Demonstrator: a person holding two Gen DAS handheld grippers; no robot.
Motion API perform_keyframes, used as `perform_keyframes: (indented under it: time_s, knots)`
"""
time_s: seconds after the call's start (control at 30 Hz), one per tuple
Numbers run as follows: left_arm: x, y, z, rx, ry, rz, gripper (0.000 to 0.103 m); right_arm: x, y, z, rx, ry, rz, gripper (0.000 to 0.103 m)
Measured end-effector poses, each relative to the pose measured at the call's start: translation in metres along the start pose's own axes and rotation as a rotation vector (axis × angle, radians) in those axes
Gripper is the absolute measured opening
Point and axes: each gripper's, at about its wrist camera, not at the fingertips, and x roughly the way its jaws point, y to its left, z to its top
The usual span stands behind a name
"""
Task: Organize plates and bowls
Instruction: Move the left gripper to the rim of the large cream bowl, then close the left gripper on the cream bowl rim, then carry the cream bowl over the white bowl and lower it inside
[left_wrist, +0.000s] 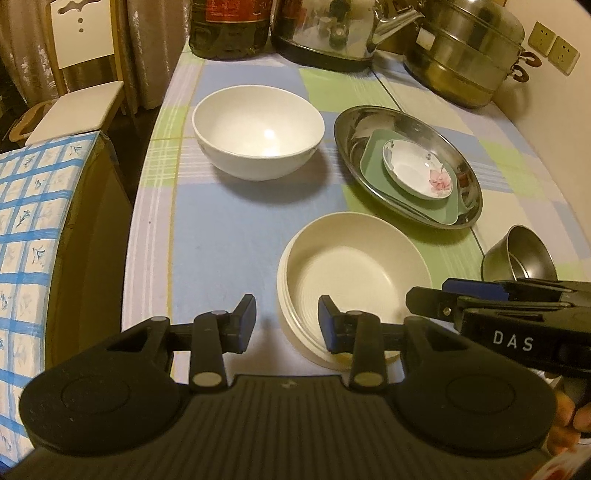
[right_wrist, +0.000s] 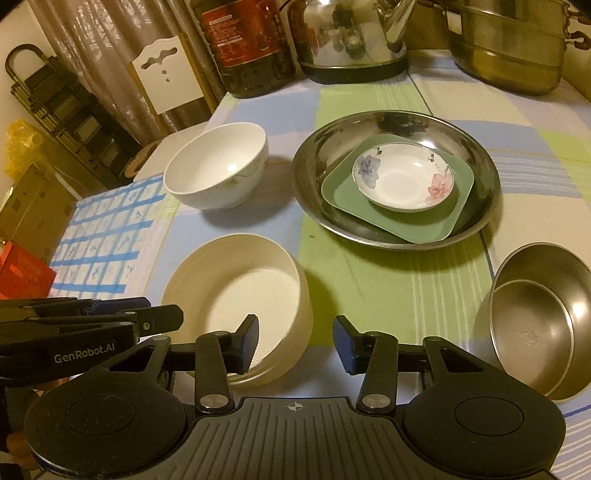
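- On the checked tablecloth (right_wrist: 369, 280), working left to right, the white bowl (right_wrist: 218, 166) stands alone at the far left, upright and empty, well apart from both grippers.
- Nearer the edge sits the cream ribbed bowl (right_wrist: 240, 295), upright; judged from both grippers converging on it, this is the piece in hand.
- Left gripper (left_wrist: 288, 325): jaws part-open, nothing between the pads. Its right-hand finger (left_wrist: 330, 325) overlaps the near rim; contact cannot be confirmed.
- Right gripper (right_wrist: 295, 343): jaws part-open and empty. Its left-hand finger (right_wrist: 247, 343) appears over the bowl's near rim, the other finger outside the wall.
- Recommended: straddle the rim with one pad inside and one outside, seat the pads low on the wall, then close squarely; a ribbed wall may slip under a shallow pinch.
- Centre-right, the steel plate (right_wrist: 332, 147) already holds the green square plate (right_wrist: 343, 199) and the flowered dish (right_wrist: 402, 184), stacked.
- Far right, the steel bowls (right_wrist: 535, 325) sit nested; a likely home for bowls, so lift clear before moving across.
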Motion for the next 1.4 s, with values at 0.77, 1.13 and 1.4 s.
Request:
perform_keyframes:
  time_s: [0.77,1.13,1.4]
  knots:
    - [0.018,-0.005,0.003,0.049,0.031,-0.009,0.016,0.016,-0.001,0.006,-0.015,0.016,0.008,0.016]
    - [0.002,-0.002,0.008,0.024,0.005,-0.018,0.016,0.006,0.002,0.017,-0.027,0.000,0.015,0.013]
    - [-0.029,0.004,0.034,0.006,-0.084,-0.021,0.016,-0.012,0.013,0.047,-0.026,-0.038,0.055,0.013]
